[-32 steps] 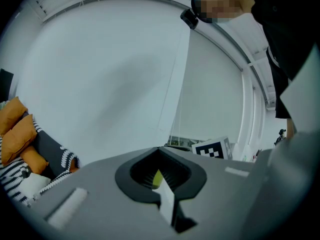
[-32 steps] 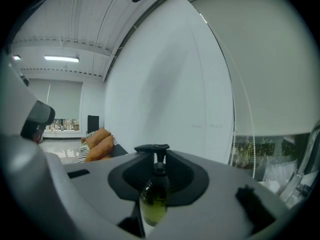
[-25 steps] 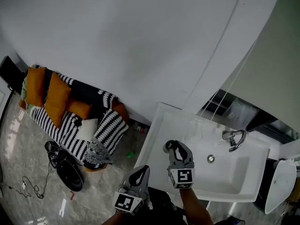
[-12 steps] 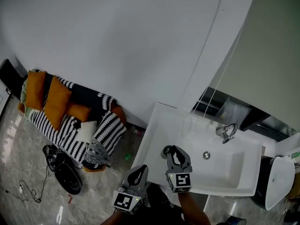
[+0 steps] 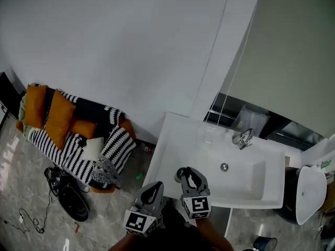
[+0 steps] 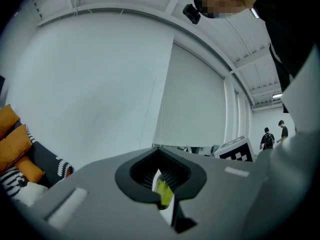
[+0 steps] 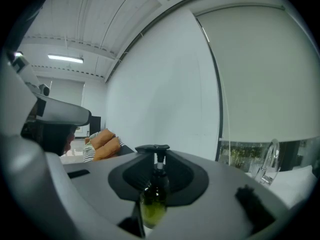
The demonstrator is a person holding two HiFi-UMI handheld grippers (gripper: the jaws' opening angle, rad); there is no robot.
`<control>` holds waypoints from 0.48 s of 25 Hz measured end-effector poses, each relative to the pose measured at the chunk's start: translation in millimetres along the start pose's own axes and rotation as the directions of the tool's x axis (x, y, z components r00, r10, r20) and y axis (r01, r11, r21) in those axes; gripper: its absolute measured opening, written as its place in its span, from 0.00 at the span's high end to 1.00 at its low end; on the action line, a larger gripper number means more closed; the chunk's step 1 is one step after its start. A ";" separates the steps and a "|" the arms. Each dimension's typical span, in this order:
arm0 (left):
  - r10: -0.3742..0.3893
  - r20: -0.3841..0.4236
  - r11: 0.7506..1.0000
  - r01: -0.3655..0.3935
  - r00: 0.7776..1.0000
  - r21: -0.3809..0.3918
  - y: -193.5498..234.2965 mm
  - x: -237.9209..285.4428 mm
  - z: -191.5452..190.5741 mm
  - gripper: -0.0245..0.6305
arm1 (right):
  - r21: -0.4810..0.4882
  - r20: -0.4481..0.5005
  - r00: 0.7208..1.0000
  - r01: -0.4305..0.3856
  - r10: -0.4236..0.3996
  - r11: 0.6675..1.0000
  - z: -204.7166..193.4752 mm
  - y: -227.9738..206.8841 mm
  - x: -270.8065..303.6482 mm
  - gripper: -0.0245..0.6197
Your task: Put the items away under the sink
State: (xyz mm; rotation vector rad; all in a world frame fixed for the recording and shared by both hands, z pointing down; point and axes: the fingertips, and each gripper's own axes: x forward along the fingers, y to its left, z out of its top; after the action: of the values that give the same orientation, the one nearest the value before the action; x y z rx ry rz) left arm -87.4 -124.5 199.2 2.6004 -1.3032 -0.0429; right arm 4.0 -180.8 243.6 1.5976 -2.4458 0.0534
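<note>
Right gripper view: the pump bottle (image 7: 154, 194) stands upright, pinched at its neck and shoulder between the fingers of the right gripper (image 7: 155, 154), its pump head just above their tips. Left gripper view: the left gripper (image 6: 160, 156) has its fingers pressed on a thin yellow-green item (image 6: 162, 191), too little of it showing to name. Head view: over the last second both grippers have drawn back from above the left part of the sink (image 5: 172, 140) to its near edge, the sink sliding up the frame. By this reading both items are lifted and in transit; lowering them beneath the sink is not yet done. Bottle: clear, rounded, olive-green liquid, dark pump, slim neck.
</note>
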 end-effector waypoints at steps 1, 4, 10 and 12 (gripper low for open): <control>-0.003 -0.004 1.000 0.003 1.000 -0.008 -3.1 -2.8 1.6 0.95 | -0.004 0.006 1.000 -0.002 0.002 1.000 0.9 3.6 -4.7 0.84; -0.021 0.036 1.000 0.021 0.999 0.002 -9.4 -11.4 4.7 0.95 | -0.006 0.007 1.000 0.000 0.000 1.000 0.6 13.2 -20.0 0.84; -0.049 0.034 0.998 0.048 0.998 0.046 -22.2 -30.1 2.6 0.95 | 0.031 0.014 1.000 0.017 -0.017 0.999 2.6 27.8 -48.9 0.84; -0.058 0.040 0.997 0.056 0.998 0.057 -25.7 -34.7 0.6 0.95 | 0.030 0.018 1.000 0.020 -0.021 0.999 2.1 30.7 -57.0 0.84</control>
State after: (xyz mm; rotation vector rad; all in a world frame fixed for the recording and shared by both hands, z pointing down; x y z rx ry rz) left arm -88.1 -82.2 190.3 2.6971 -1.2607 -0.0716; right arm -2.3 -117.2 232.7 1.6425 -2.4528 0.0723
